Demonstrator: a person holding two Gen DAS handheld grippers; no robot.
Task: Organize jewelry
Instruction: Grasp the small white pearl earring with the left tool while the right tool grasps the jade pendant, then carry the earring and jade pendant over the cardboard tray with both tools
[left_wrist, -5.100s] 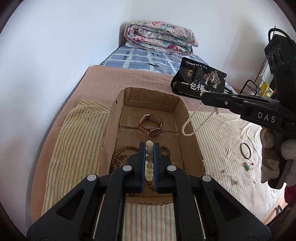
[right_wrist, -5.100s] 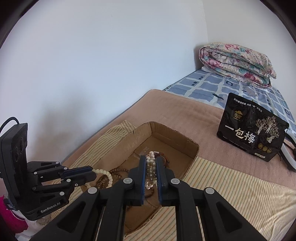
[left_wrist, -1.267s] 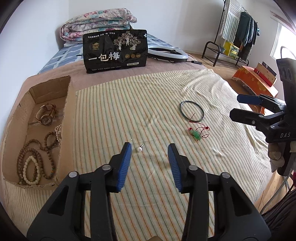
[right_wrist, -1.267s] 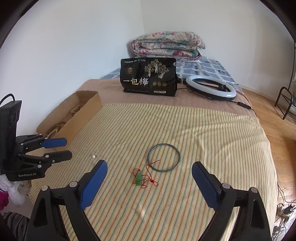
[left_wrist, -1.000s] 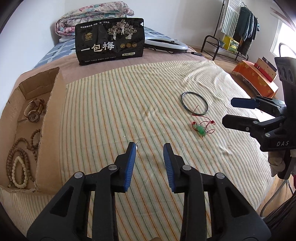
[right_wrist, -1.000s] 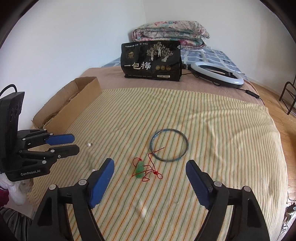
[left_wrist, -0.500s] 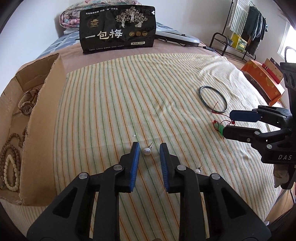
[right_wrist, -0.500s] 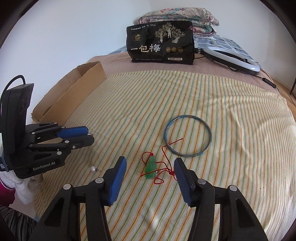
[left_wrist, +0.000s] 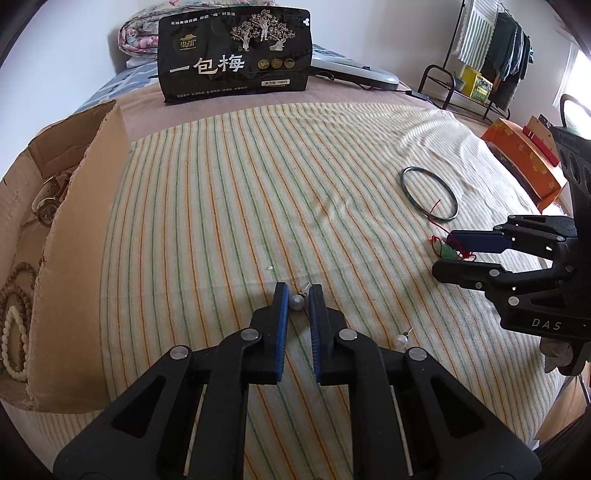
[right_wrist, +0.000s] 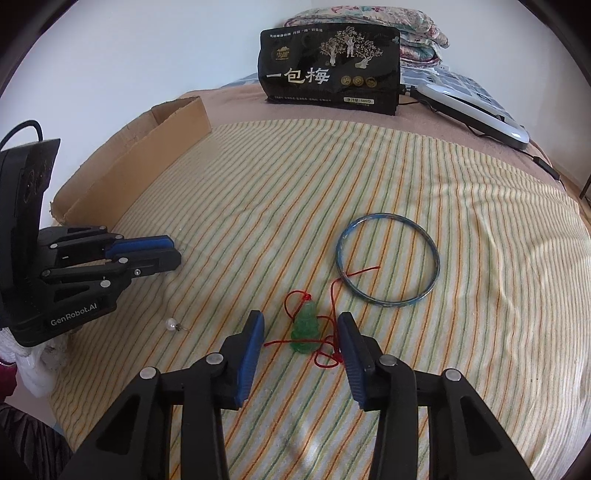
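Left gripper (left_wrist: 297, 291) fingers pinching pearl earring (left_wrist: 296, 302); right gripper (right_wrist: 301, 334) fingers, just closing, spread around jade pendant (right_wrist: 305, 328).

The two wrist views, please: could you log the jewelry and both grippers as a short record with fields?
left gripper: shut on a pearl earring lying on the striped cloth
right gripper: open, jaws just closing, either side of the green pendant; pads not touching it
second pearl earring: loose on the cloth
bangle: flat on the cloth beyond the pendant; the pendant's red cord crosses its rim
cardboard box: holds bead bracelets
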